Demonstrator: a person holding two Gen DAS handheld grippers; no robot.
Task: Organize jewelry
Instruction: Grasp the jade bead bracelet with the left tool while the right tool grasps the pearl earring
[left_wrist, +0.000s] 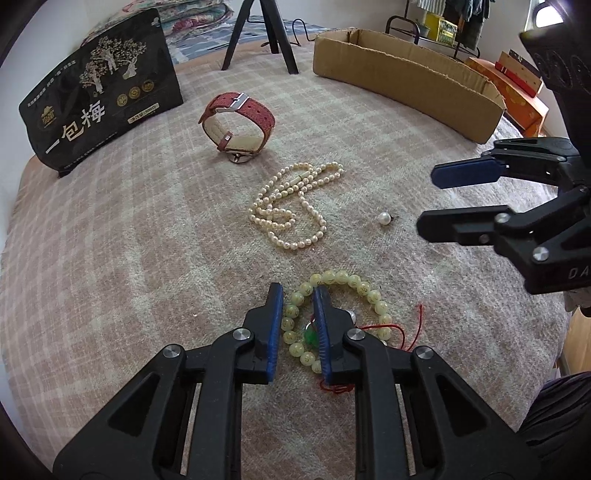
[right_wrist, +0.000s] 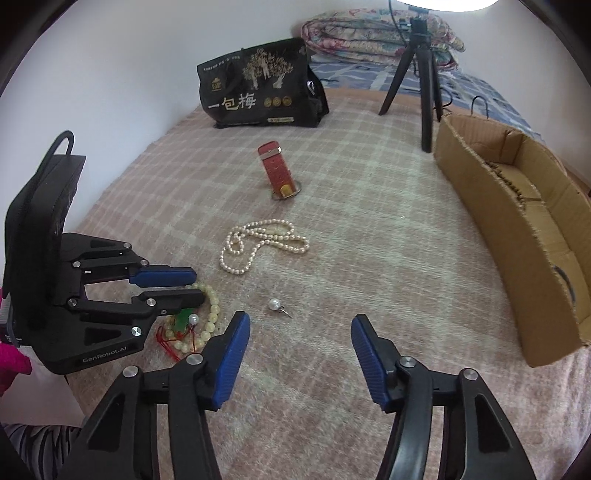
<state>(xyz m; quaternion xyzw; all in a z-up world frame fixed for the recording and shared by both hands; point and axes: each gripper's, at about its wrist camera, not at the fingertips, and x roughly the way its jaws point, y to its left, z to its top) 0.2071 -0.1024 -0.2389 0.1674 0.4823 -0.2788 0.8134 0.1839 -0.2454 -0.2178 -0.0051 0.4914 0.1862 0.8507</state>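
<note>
In the left wrist view the left tongs (left_wrist: 298, 291) sit low on the bed blanket (left_wrist: 129, 240), narrowly parted around the near-left arc of the pale green bead bracelet (left_wrist: 334, 314), not yet pinching it; a good grasp would take only the beads and leave the red cord (left_wrist: 391, 328) free. The pearl necklace (left_wrist: 295, 206) lies farther off, and a loose pearl (left_wrist: 384, 218) to its right. In the right wrist view the right tongs (right_wrist: 300, 328) hang wide open and empty above the blanket, the cardboard box (right_wrist: 517, 236) at far right. The tongs hide part of the bracelet and the green pendant (right_wrist: 181, 320) within it.
</note>
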